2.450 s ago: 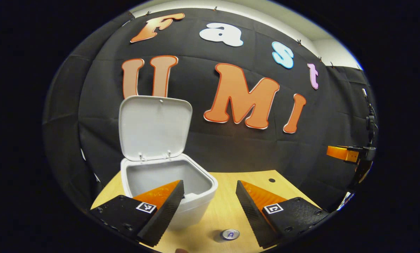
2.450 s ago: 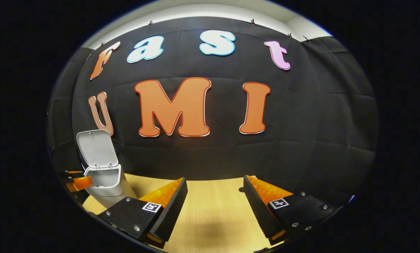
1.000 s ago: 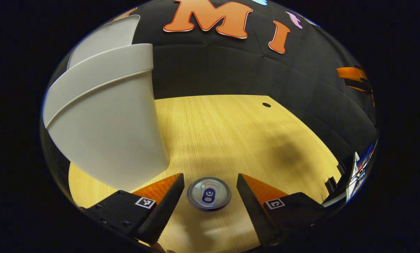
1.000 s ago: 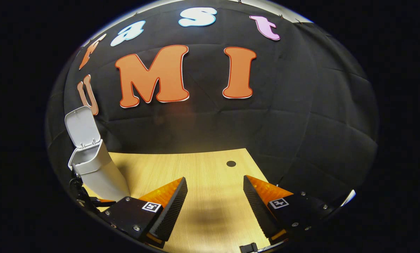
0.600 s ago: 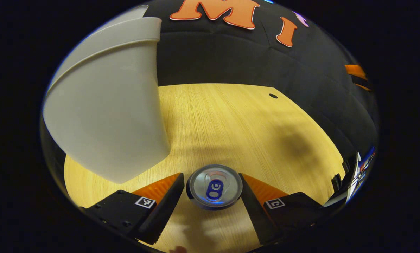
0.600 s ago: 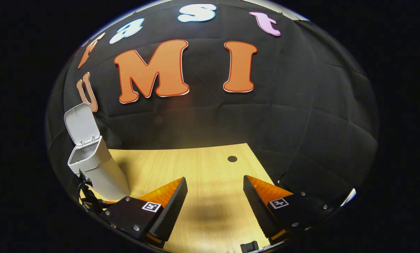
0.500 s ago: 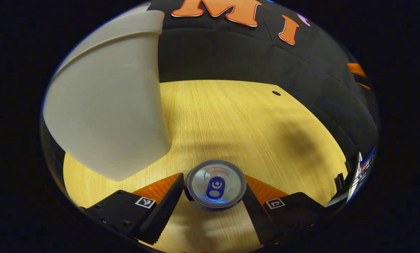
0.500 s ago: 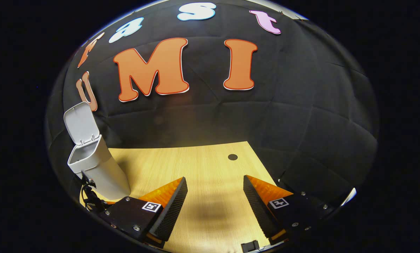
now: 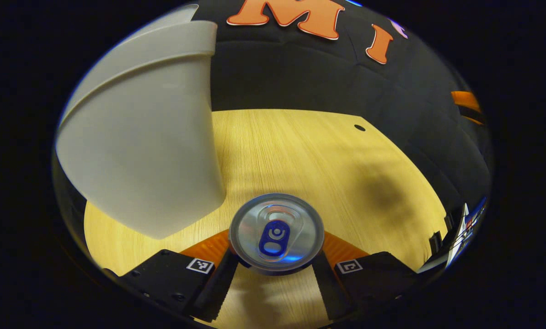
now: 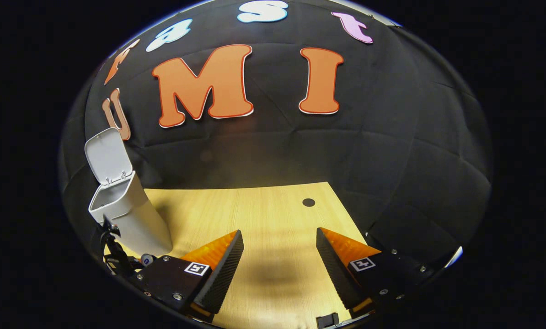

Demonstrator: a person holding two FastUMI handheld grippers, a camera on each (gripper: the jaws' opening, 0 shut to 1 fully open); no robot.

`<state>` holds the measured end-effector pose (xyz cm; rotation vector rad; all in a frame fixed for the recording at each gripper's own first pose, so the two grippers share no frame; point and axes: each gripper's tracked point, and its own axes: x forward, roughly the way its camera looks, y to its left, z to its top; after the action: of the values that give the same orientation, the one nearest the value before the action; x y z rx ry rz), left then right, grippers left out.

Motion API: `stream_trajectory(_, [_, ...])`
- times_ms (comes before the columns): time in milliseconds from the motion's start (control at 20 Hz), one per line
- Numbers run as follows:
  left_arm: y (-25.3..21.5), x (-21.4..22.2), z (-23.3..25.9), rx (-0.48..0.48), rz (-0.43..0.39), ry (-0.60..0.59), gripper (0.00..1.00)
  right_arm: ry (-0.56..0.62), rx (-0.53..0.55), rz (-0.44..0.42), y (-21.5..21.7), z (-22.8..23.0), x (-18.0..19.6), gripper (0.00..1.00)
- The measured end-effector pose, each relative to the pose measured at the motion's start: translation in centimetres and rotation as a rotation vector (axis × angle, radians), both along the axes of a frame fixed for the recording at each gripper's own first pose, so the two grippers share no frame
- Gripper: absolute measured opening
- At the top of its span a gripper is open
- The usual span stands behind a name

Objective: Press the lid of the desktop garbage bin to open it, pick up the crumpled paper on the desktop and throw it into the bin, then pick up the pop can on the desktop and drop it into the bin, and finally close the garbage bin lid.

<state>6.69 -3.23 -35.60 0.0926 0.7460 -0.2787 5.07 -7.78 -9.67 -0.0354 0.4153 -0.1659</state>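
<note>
Left gripper view: I'm looking down along my left gripper [image 9: 275,274] at the wooden desktop [image 9: 300,151], lit warm yellow.
Pop can: a silver pop can [image 9: 276,233] with a blue tab stands upright, top toward my camera, right between my two fingers.
Left gripper state: the fingers have the can's sides on both flanks and look to be pinching it; the can's rim covers the actual contact lines.
Can height: I cannot tell whether its base rests on the desktop or is lifted, since the can hides what is under it.
Garbage bin: the white garbage bin [image 9: 140,137] stands just beside the can on its left, its wall large in my view, with the raised lid edge at the top.
Desktop hole: a small dark round hole [image 9: 360,128] sits far across the desktop, near the black cloth wall.
Right gripper view: my right gripper [image 10: 280,269] hangs over bare wood with its fingers spread wide apart, nothing between them.
Bin from this side: the garbage bin [image 10: 126,210] is at the far left with its lid [image 10: 107,155] standing up, so the bin is open.
Other gripper: part of my left gripper [image 10: 113,256] is visible low at the bin's foot, too small for detail.
</note>
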Motion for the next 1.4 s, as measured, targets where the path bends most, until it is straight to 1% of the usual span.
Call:
stream_trajectory(100, [0.3,-0.4,1.7,-0.024,-0.008,-0.036,0.82,-0.007,0.008,0.011,0.5,0.2,0.0,0.95])
stream_trajectory(250, [0.5,-1.4,6.4,-0.056,-0.031,-0.084,0.82,-0.020,0.027,0.023,1.3,0.6,0.0,0.95])
stream_trajectory(400, [0.2,-1.5,11.2,-0.050,-0.056,-0.164,0.82,-0.036,0.045,0.038,1.9,0.9,0.0,0.95])
stream_trajectory(550, [-1.2,-1.9,16.5,-0.123,-0.082,-0.215,0.81,-0.053,0.068,0.060,2.9,1.5,-0.1,0.95])
stream_trajectory(700, [-1.7,-1.1,22.1,-0.189,-0.096,-0.338,0.80,-0.067,0.068,0.081,3.7,2.1,0.2,0.95])
stream_trajectory(750, [-1.3,-0.9,23.6,-0.192,-0.098,-0.361,0.80,-0.070,0.071,0.091,4.0,2.3,0.3,0.95])
stream_trajectory(900, [1.1,0.1,27.5,-0.180,-0.062,-0.436,0.80,-0.087,0.082,0.109,4.8,3.0,0.9,0.95])
stream_trajectory(1000, [3.2,1.2,29.9,-0.177,-0.013,-0.495,0.80,-0.092,0.084,0.118,5.2,3.3,1.2,0.95])
stream_trajectory(1200, [8.8,4.1,34.1,-0.131,0.093,-0.587,0.80,-0.103,0.087,0.129,5.9,3.8,1.9,0.95])
stream_trajectory(1300, [11.4,6.2,35.6,-0.124,0.150,-0.612,0.80,-0.102,0.093,0.128,5.9,3.8,2.1,0.95])
stream_trajectory(1400, [14.0,8.0,36.2,-0.132,0.211,-0.608,0.80,-0.099,0.092,0.124,5.9,3.5,2.3,0.95])
